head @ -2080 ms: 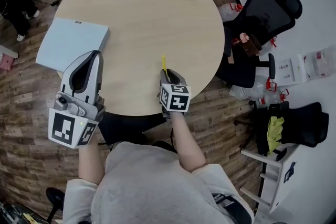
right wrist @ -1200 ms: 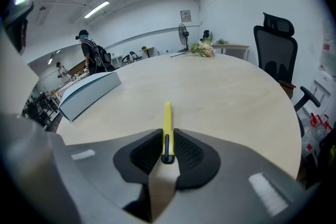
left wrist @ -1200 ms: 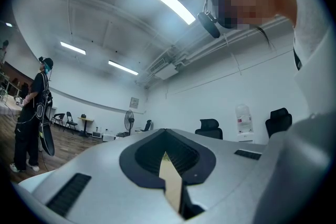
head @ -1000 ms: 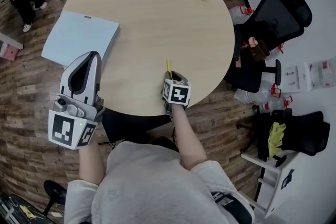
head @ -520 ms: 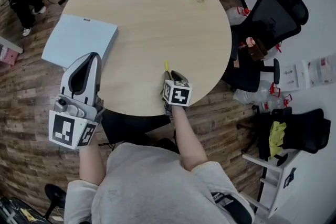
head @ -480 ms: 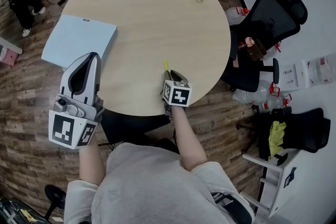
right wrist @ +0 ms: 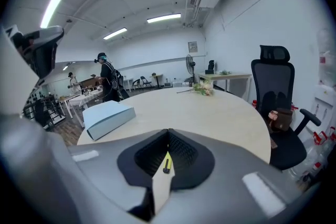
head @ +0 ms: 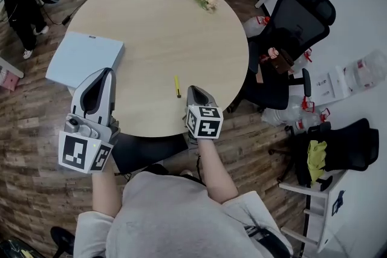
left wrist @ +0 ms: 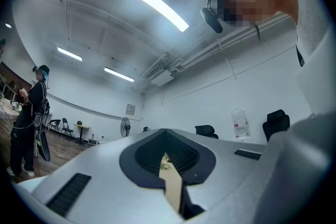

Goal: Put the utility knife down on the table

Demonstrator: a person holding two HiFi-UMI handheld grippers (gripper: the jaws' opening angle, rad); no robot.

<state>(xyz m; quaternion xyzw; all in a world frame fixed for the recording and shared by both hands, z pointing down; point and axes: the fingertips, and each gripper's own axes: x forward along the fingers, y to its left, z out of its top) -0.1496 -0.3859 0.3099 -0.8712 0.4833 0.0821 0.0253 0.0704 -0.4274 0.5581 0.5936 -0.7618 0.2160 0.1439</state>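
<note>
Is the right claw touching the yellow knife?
Apart. The head view shows a strip of bare table between the right claw and the utility knife, which lies flat.

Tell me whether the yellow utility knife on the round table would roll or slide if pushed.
The utility knife lies flat and looks slim, so it would probably slide rather than roll. The table looks smooth, so a push near one end would likely spin it. It looks rigid and probably light.
</note>
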